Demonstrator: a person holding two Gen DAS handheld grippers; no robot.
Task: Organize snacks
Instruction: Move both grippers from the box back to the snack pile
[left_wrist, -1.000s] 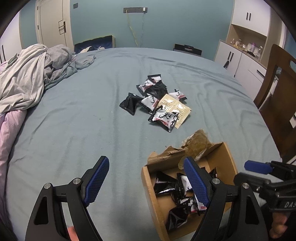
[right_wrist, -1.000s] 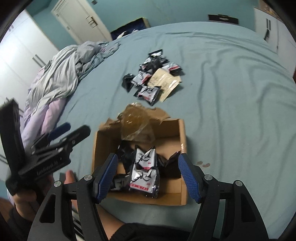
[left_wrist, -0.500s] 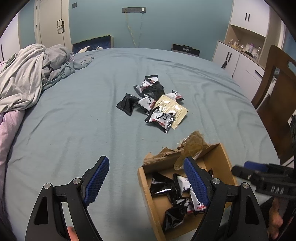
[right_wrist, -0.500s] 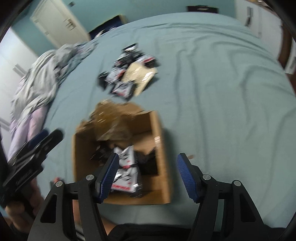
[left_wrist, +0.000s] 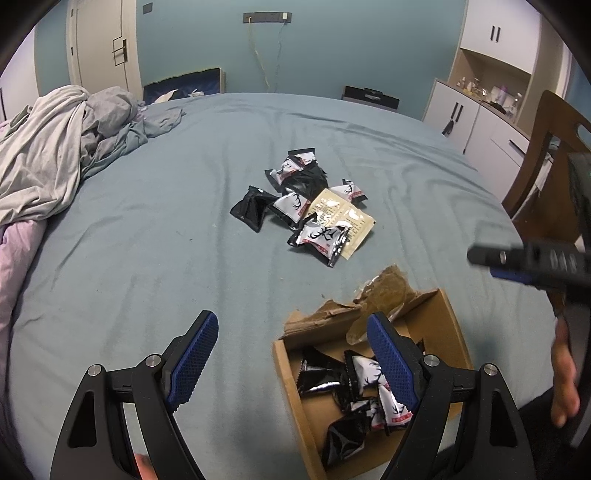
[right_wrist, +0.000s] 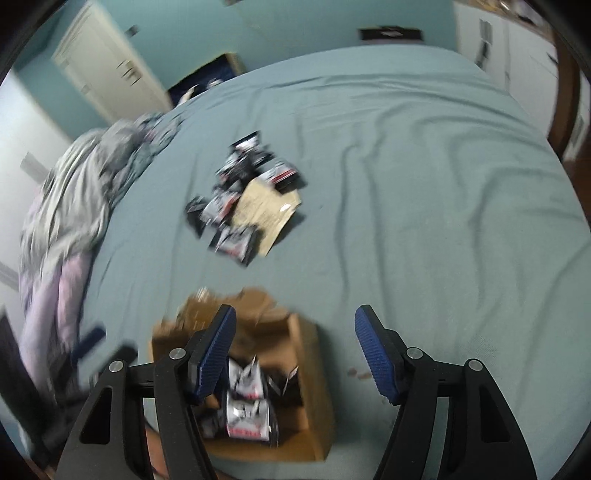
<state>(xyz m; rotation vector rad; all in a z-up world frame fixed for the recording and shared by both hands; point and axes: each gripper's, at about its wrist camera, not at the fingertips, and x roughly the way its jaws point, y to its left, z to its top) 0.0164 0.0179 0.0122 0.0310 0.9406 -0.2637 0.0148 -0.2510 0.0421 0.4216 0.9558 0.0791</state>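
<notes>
Snacks first: the loose pile (left_wrist: 308, 206) lies well ahead of both grippers on the blue-green bed (left_wrist: 147, 240), and more packets sit in the cardboard box (left_wrist: 452, 325) close under the fingers. The bed takes most of the view, with a heap of grey bedding (left_wrist: 55, 147) far off to the left gripper's left.

What's new: a second ago the right gripper (right_wrist: 295, 350) hung directly over the box with a packet framed between its fingers; now it has swung out and ahead, its view is smeared with motion, and the box has dropped to its lower left. Nothing sits between its jaws; they gape fairly wide and empty. To my eye that's a drop finished and the next trip to the pile under way.

The left gripper (left_wrist: 291, 362) hasn't budged: jaws wide, empty, the box's near left corner behind its right finger.

The count: one box, its far flap torn. One tan flat packet (left_wrist: 341, 218) in the pile, with about seven black-and-white packets around it, overlapping, so that's approximate. Roughly six in the box, partly hidden. Pile still bigger than the haul, I'd judge.
</notes>
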